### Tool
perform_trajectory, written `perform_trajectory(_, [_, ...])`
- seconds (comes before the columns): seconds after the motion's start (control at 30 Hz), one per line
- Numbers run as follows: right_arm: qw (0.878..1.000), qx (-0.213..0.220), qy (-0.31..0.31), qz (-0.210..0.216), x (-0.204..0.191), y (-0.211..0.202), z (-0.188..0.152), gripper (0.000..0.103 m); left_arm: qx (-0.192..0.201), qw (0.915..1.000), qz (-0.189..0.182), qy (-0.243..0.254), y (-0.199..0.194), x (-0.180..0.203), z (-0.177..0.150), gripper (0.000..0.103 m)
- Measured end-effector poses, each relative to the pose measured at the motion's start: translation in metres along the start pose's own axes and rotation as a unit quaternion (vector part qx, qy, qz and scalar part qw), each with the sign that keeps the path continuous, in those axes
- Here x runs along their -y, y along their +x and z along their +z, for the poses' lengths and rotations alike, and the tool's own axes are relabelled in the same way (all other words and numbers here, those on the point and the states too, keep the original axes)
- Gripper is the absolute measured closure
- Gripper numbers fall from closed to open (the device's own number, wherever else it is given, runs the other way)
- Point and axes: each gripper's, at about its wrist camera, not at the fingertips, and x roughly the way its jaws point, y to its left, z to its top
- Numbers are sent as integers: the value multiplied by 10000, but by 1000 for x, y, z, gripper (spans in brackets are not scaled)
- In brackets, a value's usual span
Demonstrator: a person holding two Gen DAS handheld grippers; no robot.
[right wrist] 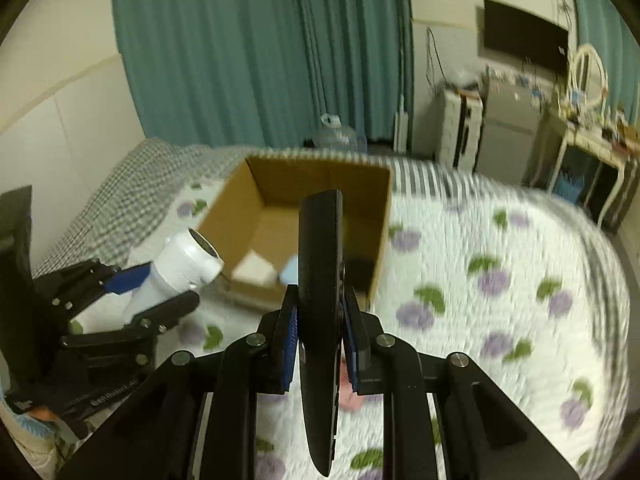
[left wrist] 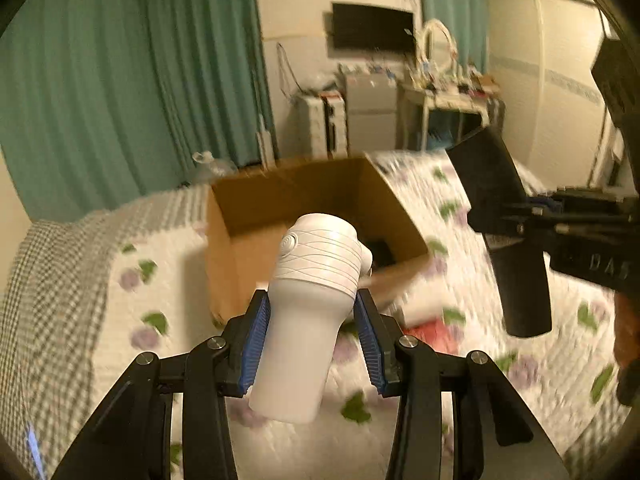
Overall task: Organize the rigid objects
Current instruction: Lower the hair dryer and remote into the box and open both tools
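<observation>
My left gripper (left wrist: 312,312) is shut on a white plastic device (left wrist: 308,300) with a ribbed round head, held above the bed just short of an open cardboard box (left wrist: 224,240). It also shows in the right wrist view (right wrist: 180,268). My right gripper (right wrist: 320,316) is shut on a flat black elongated object (right wrist: 320,304), held edge-up above the bed in front of the same box (right wrist: 376,216). The black object also shows at the right of the left wrist view (left wrist: 504,232). The box holds a white item (right wrist: 254,268), a pale blue item (right wrist: 289,270) and something dark.
The box sits on a bed with a white quilt (right wrist: 480,280) printed with purple flowers and a checked sheet (left wrist: 44,280). A pink-red item (left wrist: 436,336) lies on the quilt near the box. Teal curtains, a water jug (right wrist: 340,136), a fridge and a cluttered desk stand beyond.
</observation>
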Motion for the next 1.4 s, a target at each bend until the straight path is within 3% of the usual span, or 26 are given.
perform_trajectory(0.13, [9997, 200, -101, 94, 1, 9, 35, 84, 135, 9993, 220, -280, 13, -23, 34, 60])
perform_trajectory(0.3, [9993, 289, -178, 158, 6, 37, 68, 84, 27, 9982, 442, -392, 63, -42, 61, 60])
perform_trajectory(0.47, [9993, 238, -175, 232, 12, 77, 82, 84, -224, 9979, 490, -371, 122, -46, 65, 60])
perform_trajectory(0.67, [9995, 21, -111, 310, 20, 115, 72, 84, -469, 9975, 460, -259, 158, -42, 53, 59])
perform_trajectory(0.83, [9994, -106, -84, 307, 24, 123, 64, 84, -472, 9979, 338, -299, 160, -40, 46, 56])
perform_trajectory(0.97, [9993, -149, -164, 296, 23, 119, 70, 84, -272, 9971, 650, -276, 144, -38, 55, 42])
perform_trajectory(1.23, [9906, -752, -976, 600, 4, 165, 82, 84, -124, 9935, 949, -612, 113, -60, 56, 38])
perform_trajectory(1.4, [9898, -1066, -703, 629, -1, 198, 71, 84, -153, 9932, 897, -723, 119, -65, 49, 38])
